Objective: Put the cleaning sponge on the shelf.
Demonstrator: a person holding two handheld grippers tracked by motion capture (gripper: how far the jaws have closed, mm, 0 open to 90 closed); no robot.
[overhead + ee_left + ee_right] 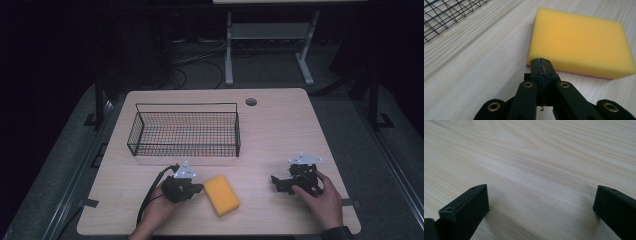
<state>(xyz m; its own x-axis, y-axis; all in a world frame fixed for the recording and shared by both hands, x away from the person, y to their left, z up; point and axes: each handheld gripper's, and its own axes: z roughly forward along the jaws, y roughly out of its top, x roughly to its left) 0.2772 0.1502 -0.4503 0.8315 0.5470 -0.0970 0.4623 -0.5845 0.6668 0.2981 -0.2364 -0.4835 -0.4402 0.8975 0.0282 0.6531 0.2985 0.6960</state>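
Observation:
A yellow sponge [221, 194] with a thin pink underside lies flat on the wooden table [280, 130] near its front edge. My left gripper [199, 188] rests just left of it, jaws pressed together and empty. In the left gripper view those shut tips [541, 65] sit right at the sponge's [579, 42] near edge. My right gripper [276, 181] rests on the table at the right, held by a hand. In the right gripper view its jaws stand wide apart [541, 202] over bare wood, nothing between them.
A black wire basket [186, 130] stands empty behind the sponge, left of the table's centre; its mesh corner [446, 15] shows in the left gripper view. A round cable hole [251, 102] sits near the far edge. Dark floor and a white table frame [270, 40] lie beyond.

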